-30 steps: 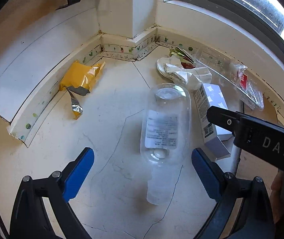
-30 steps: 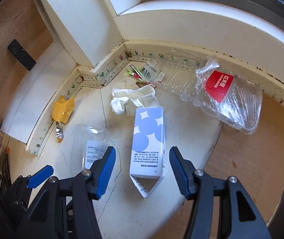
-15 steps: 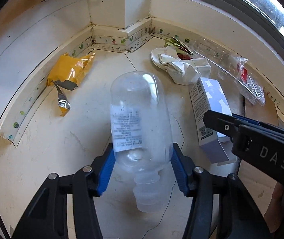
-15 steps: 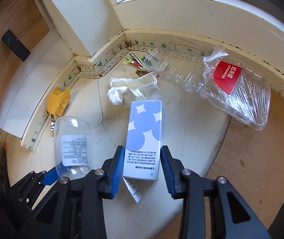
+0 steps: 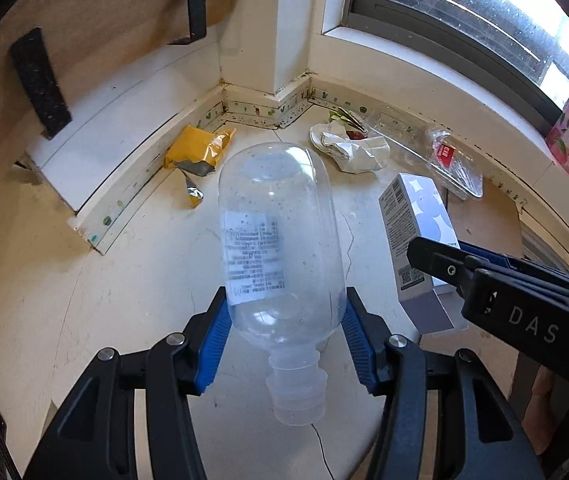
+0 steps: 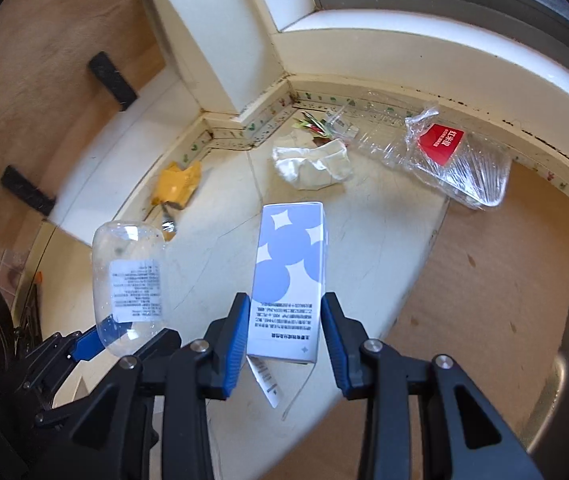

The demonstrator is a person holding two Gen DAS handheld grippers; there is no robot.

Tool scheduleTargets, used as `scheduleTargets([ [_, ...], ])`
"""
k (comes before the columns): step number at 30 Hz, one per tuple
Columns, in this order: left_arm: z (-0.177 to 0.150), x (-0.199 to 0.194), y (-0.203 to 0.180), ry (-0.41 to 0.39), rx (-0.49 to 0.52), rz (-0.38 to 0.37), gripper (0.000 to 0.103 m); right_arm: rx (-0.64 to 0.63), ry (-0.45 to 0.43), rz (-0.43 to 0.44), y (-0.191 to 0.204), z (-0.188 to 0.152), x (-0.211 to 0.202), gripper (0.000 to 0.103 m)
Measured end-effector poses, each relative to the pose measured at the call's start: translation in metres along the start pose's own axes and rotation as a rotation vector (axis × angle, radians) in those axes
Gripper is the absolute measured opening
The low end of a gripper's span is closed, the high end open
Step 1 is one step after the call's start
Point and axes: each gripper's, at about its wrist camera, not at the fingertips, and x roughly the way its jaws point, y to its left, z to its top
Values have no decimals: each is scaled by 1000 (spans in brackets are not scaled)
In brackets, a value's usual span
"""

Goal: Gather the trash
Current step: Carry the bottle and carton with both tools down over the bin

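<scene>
Grippers are both carrying trash: left gripper [image 5: 284, 336] is pinching the clear plastic bottle [image 5: 278, 240] near its shoulder; right gripper [image 6: 282, 334], beside that bottle, is clamping the white-and-blue carton [image 6: 289, 280]; I judge steady squeezing is preventing slipping.

Window [image 5: 464, 12] above cream ledge [image 5: 124, 320]; wooden panel [image 6: 44, 80].

Label print on the clear bottle [image 5: 280, 240] too small to read. Right gripper [image 5: 516, 304] runs off the left wrist view's right edge, fingertips hidden behind the blue-and-white carton [image 5: 416, 232]. Carton's lower end covered by that gripper. Left gripper [image 6: 84, 344] mostly lost in dark at the right wrist view's left edge. Red label [image 6: 442, 142] inside the crinkled plastic wrapper [image 6: 468, 172]: white characters unreadable.
</scene>
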Motion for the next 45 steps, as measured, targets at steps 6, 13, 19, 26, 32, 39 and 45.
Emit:
scheduleTargets([
  [6,-38,-63,9,-39,1,-32,53,-35,-35,17,30,-44,-52,36],
  [13,-103,-133,36,-72,-3,-56,53,-97,-67,39,79,-108,-107,36],
  [19,-171,-180,61,-73,-16,-75,53,-133,-64,58,115,-167,-136,36],
  [26,-242,-196,97,-32,-35,-52,53,-192,-29,66,152,-230,-143,36],
  [32,-293,-179,133,54,-91,-51,53,-209,50,85,179,-272,-118,36],
  [39,-343,-145,169,155,-165,-66,53,-230,199,109,205,-316,-56,36],
  [45,-383,-93,204,260,-254,-90,53,-217,349,119,209,-351,15,36],
])
